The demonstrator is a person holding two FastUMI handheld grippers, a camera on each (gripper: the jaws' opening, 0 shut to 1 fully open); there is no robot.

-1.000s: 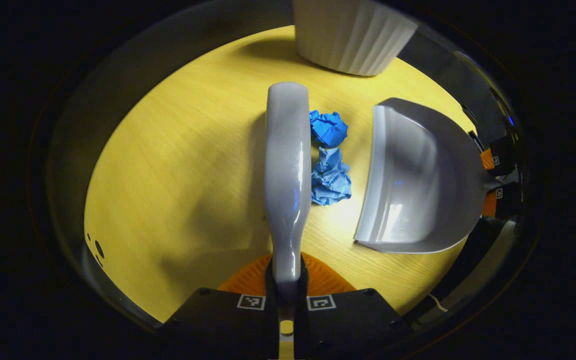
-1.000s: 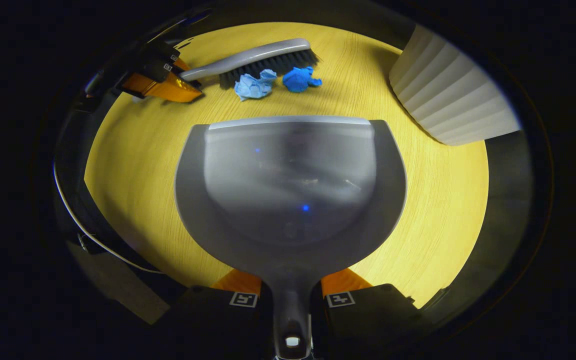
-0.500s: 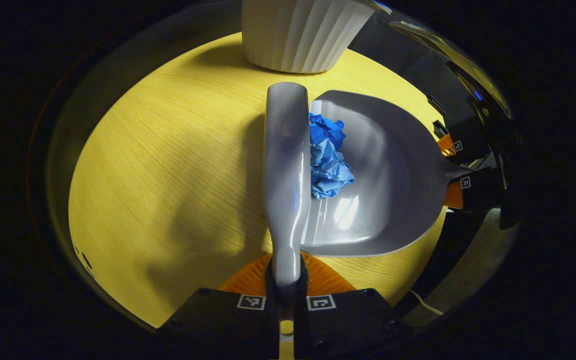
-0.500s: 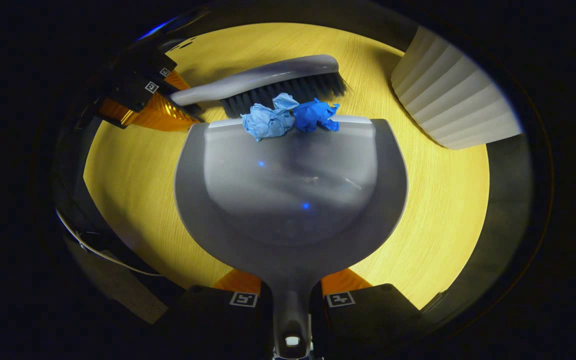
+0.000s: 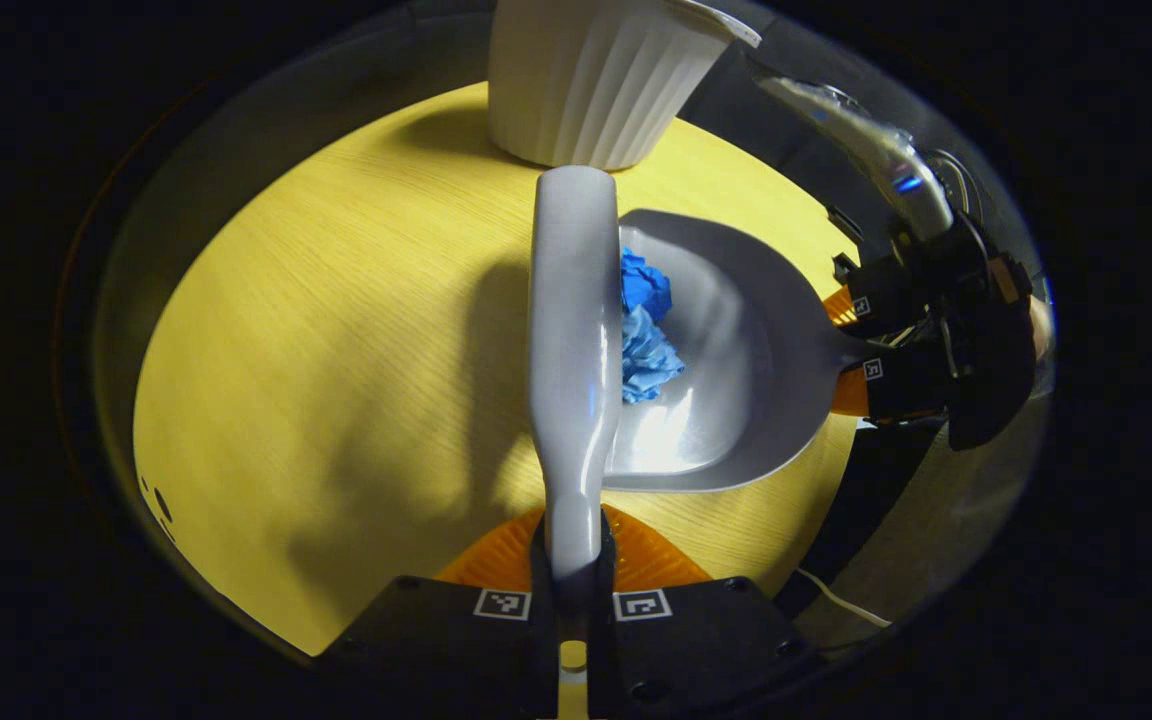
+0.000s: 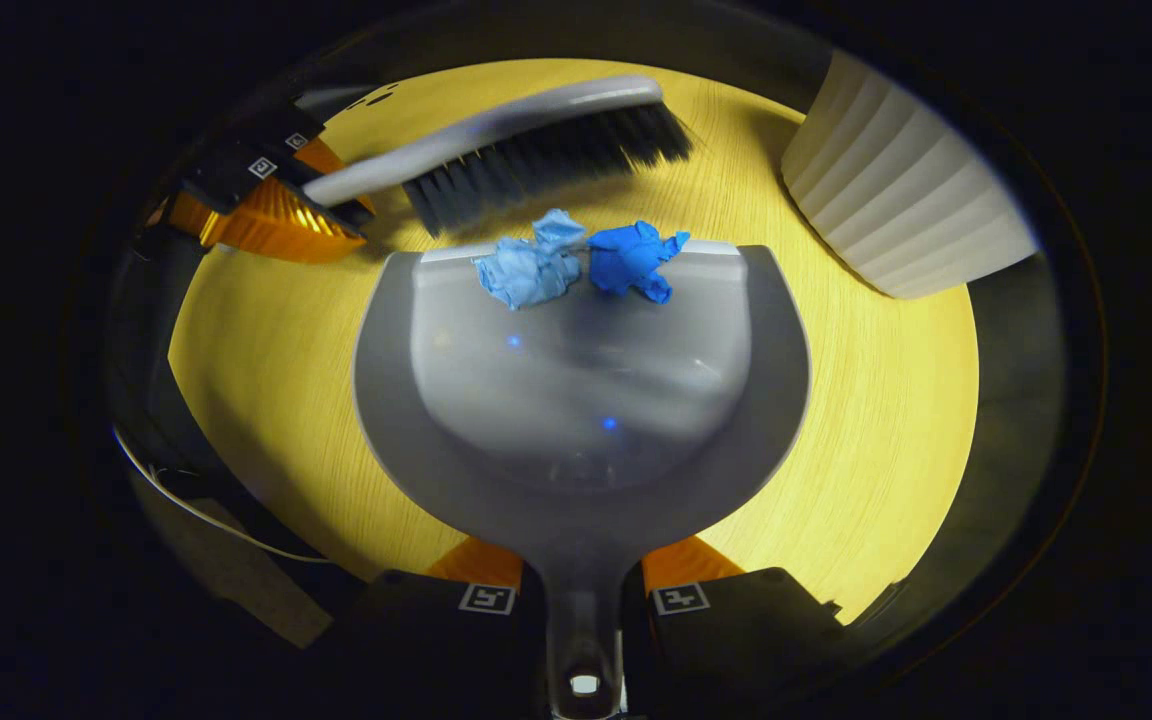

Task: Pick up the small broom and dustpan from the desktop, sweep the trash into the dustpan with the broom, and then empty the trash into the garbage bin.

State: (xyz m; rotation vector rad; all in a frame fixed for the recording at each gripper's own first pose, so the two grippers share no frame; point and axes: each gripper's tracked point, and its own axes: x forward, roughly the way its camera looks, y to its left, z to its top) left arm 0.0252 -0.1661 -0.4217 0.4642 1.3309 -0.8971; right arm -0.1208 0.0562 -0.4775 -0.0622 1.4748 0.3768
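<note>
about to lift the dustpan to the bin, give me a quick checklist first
1. Both paper balls, light and dark, inside dustpan: ok, but near the front lip.
2. Right gripper shut on dustpan handle: ok.
3. Left gripper shut on broom: ok.
4. Bristles off the paper: ok, lifted.
5. Dustpan tipped back so paper won't roll out: cannot tell.
6. Bin within reach, upright: ok; opening unseen.

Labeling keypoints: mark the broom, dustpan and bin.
broom (image 6: 546,150): right gripper view, on the bristles.
dustpan (image 6: 586,400): right gripper view, on the pan floor.
bin (image 5: 586,90): left gripper view, on the ribbed wall.
</note>
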